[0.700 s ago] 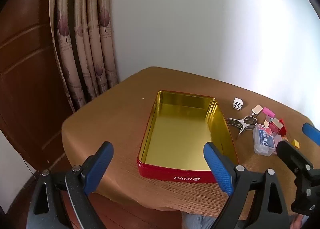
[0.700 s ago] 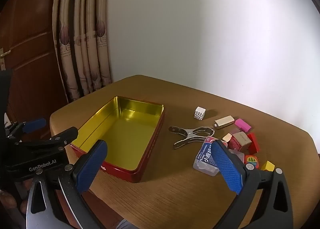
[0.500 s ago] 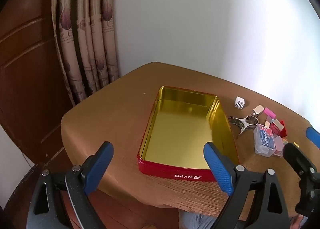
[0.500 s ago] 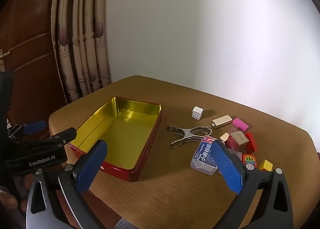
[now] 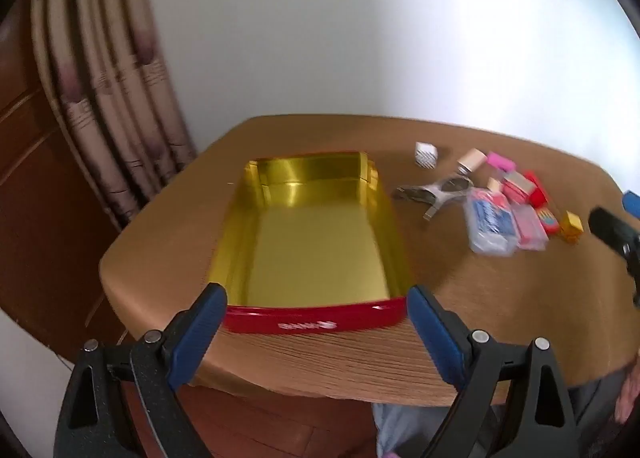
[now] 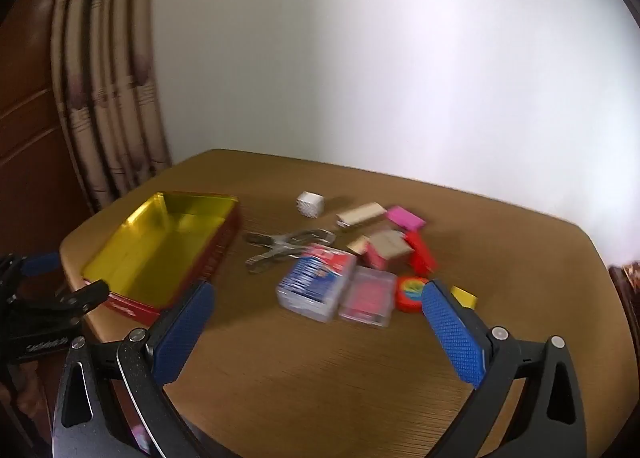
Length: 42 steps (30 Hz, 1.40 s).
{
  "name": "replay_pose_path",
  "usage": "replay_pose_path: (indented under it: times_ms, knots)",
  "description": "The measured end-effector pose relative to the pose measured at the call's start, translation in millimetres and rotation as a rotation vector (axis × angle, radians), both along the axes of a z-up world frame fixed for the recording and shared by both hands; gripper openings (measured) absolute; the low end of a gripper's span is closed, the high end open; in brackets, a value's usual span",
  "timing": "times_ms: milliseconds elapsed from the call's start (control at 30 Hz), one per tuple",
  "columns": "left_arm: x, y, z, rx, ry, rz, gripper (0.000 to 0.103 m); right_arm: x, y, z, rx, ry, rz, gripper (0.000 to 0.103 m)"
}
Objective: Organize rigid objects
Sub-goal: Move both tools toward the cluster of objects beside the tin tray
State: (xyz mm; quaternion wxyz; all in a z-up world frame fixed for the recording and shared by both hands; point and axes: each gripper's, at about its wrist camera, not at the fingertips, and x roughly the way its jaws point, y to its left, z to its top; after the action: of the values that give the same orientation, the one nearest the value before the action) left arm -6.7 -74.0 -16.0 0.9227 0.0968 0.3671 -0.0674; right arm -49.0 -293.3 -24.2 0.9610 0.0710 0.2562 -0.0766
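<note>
The red tin (image 5: 316, 322), its gold interior bare, lies lengthwise near the left edge of the tabletop (image 6: 320, 378), its near short wall close to the front edge. Left tongs (image 5: 316, 322) hang spread wide at that near wall, gripping nothing; right tongs (image 6: 316, 322) are likewise spread and unloaded over open tabletop. Right of the tin, apart from it, lie the metal clip (image 6: 288, 248), clear boxes (image 6: 316, 286) and small blocks (image 6: 400, 246), bunched mid-tabletop.

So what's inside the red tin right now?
Nothing: the red tin shows only its bare gold floor and walls. The near wall hides a thin strip of floor behind it. The small items all lie outside on the table.
</note>
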Motion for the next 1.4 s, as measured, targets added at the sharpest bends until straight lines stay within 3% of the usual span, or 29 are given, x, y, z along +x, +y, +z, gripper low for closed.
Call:
replay_pose_path:
  times_ms: [333,767,1400]
  knots:
    - [3,-55,-18,0.019,0.071,-0.083,0.094,-16,-69,-24,0.054,0.059,-0.114,0.103]
    - [12,-104,-28,0.035,0.149,-0.187,0.094,-22,-116,-46,0.123,0.101,-0.18,0.103]
    - [82,-171,-50,0.041,0.287,-0.242,0.094,-8,-164,-97,0.211,0.206,-0.213,0.103]
